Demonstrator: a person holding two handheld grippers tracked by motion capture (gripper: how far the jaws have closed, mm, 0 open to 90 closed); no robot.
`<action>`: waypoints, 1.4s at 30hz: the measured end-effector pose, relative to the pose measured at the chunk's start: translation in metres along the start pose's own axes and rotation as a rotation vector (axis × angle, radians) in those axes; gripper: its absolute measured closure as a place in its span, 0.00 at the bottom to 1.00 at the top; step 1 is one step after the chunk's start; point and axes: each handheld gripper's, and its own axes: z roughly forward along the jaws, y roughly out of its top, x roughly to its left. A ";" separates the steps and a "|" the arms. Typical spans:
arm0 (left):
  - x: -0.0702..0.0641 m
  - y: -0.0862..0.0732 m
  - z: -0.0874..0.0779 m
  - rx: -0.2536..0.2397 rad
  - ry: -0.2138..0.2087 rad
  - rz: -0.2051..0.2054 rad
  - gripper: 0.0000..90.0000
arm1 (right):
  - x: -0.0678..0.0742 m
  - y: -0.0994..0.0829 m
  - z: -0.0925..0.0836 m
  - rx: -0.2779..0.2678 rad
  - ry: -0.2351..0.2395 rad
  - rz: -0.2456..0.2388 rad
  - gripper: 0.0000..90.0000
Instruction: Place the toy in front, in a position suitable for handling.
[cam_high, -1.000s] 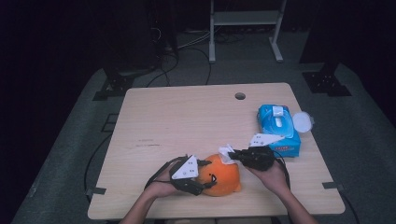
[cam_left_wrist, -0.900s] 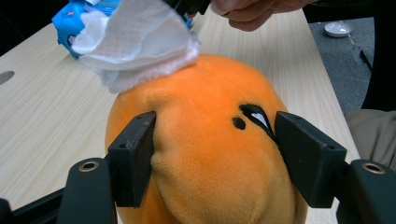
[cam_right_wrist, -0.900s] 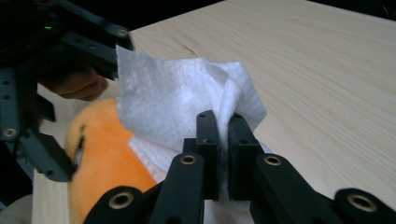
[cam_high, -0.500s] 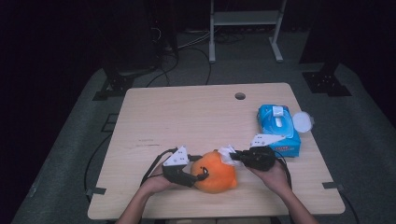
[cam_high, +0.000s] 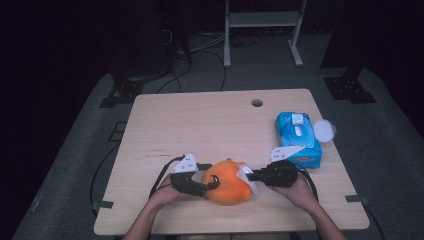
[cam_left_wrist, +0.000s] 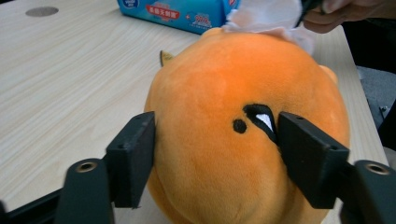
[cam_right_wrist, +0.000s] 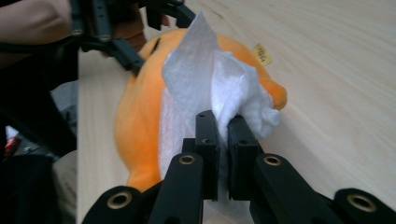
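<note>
A round orange plush toy (cam_high: 227, 182) (cam_left_wrist: 233, 116) with a black eye mark lies near the table's front edge. My left gripper (cam_high: 211, 183) (cam_left_wrist: 215, 135) straddles its left side. Its jaws have just been opening, with the plush between them and both pads still touching its fur. From the right, my right gripper (cam_high: 252, 175) (cam_right_wrist: 223, 123) is shut on a crumpled white tissue (cam_right_wrist: 210, 79) (cam_high: 246, 175) that rests against the plush (cam_right_wrist: 140, 116). The tissue (cam_left_wrist: 266, 16) lies over the toy's far top.
A blue pack of wipes (cam_high: 297, 137) (cam_left_wrist: 182, 11) lies at the right of the wooden table (cam_high: 200, 120), with a round white lid (cam_high: 324, 131) beside it. A cable hole (cam_high: 257, 103) sits near the far edge. A white rack stands on the floor behind.
My left gripper and the plush have shifted a little to the left along the front edge. The right gripper with the tissue has stayed against the toy.
</note>
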 end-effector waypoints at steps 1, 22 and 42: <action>0.000 0.000 0.000 0.000 0.000 0.000 0.27 | 0.000 0.000 0.000 0.000 0.000 0.000 0.94; 0.003 0.000 0.002 0.013 0.026 -0.054 0.35 | 0.003 0.002 -0.002 -0.009 0.010 -0.057 0.94; -0.007 0.014 0.007 -0.046 0.062 -0.020 0.11 | 0.015 0.010 0.004 -0.075 -0.037 -0.096 0.94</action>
